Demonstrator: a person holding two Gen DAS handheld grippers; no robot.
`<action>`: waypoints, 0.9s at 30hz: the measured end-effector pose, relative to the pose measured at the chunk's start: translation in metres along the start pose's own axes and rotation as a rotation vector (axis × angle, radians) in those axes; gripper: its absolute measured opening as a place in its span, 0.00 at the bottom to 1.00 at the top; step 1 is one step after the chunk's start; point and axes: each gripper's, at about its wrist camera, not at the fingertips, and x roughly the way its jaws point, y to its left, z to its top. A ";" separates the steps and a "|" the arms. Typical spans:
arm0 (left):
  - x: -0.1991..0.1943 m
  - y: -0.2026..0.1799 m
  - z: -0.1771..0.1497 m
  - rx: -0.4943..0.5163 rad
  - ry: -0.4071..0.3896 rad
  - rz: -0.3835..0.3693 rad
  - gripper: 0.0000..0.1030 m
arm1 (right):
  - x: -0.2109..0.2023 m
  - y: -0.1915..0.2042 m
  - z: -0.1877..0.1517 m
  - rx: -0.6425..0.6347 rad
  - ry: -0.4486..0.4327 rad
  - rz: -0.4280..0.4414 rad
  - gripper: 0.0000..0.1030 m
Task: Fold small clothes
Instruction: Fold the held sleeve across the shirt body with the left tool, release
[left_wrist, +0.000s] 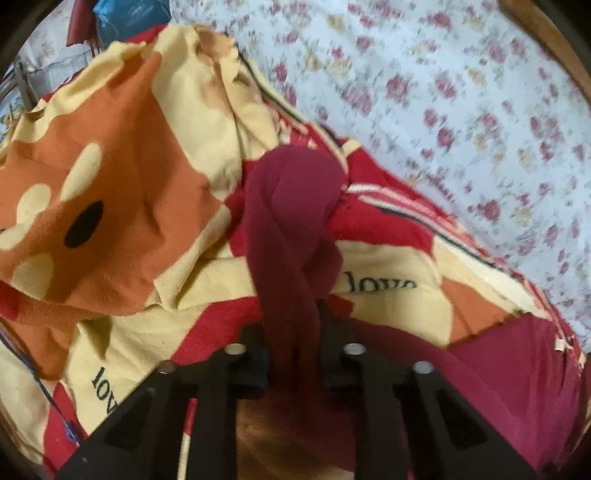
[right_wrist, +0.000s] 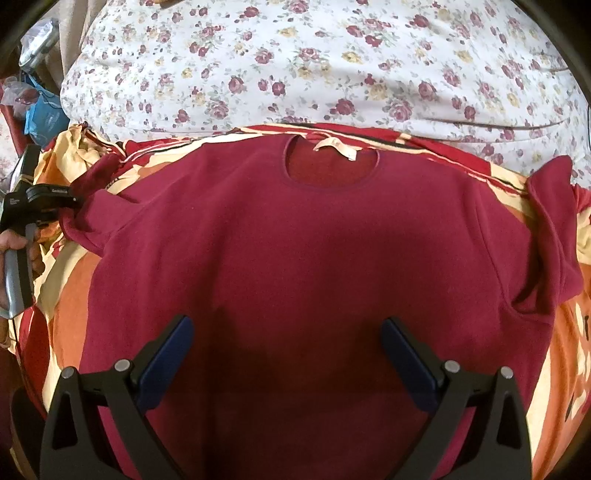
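A maroon T-shirt (right_wrist: 295, 240) lies flat, front up, on a red, yellow and orange blanket, with its neck and cream label (right_wrist: 334, 147) at the far side. My right gripper (right_wrist: 288, 332) is open and empty, hovering over the shirt's lower middle. My left gripper (left_wrist: 291, 325) is shut on the shirt's left sleeve (left_wrist: 291, 221), which bunches up between its fingers. In the right wrist view the left gripper (right_wrist: 74, 201) is at the far left, pinching that sleeve (right_wrist: 96, 192). The right sleeve (right_wrist: 550, 229) lies crumpled at the right.
The blanket (left_wrist: 110, 184), printed with "love", lies on a white sheet with red flowers (right_wrist: 295, 66). Blue packaging and clutter (right_wrist: 40, 110) sit at the far left. A wooden edge (left_wrist: 546, 40) runs along the top right in the left wrist view.
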 end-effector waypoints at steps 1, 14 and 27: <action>-0.007 -0.001 -0.001 0.001 -0.013 -0.022 0.03 | -0.001 -0.001 -0.001 0.002 -0.003 0.001 1.00; -0.146 -0.115 -0.068 0.314 -0.191 -0.422 0.01 | -0.031 -0.035 0.001 0.116 -0.092 -0.016 1.00; -0.119 -0.165 -0.181 0.549 0.063 -0.487 0.27 | -0.052 -0.069 -0.010 0.199 -0.111 -0.021 1.00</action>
